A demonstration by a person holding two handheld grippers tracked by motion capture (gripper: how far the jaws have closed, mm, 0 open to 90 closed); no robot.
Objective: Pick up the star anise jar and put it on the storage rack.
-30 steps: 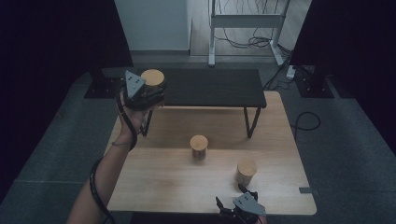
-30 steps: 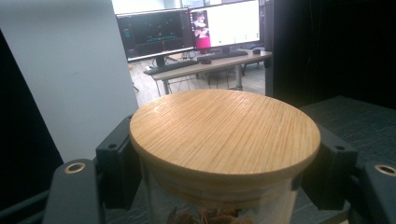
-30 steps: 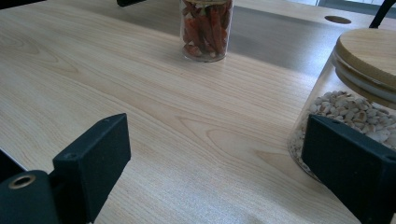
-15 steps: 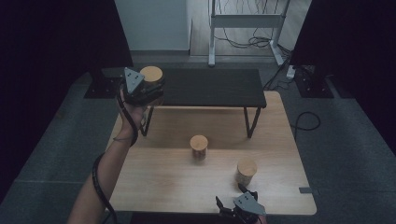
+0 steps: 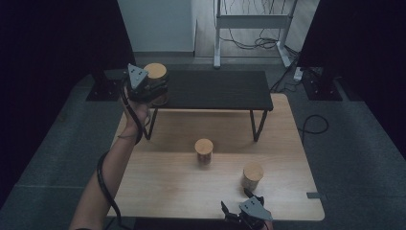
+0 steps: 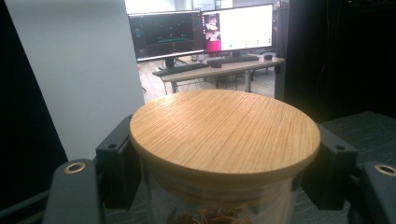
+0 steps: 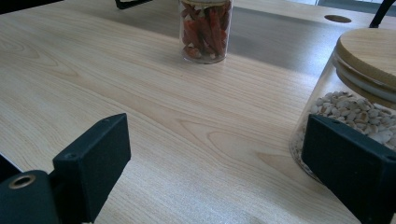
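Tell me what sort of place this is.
Probably a lab or office set up for recording: dark curtains flank a wooden table, and monitors stand on a desk behind.

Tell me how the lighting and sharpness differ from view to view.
High view: dim, dark surrounds, soft detail on the table. Left gripper view: the held jar's lid sharp, the bright monitors behind washed out. Right gripper view: evenly lit, wood grain crisp, the peanut jar cut off at the edge.
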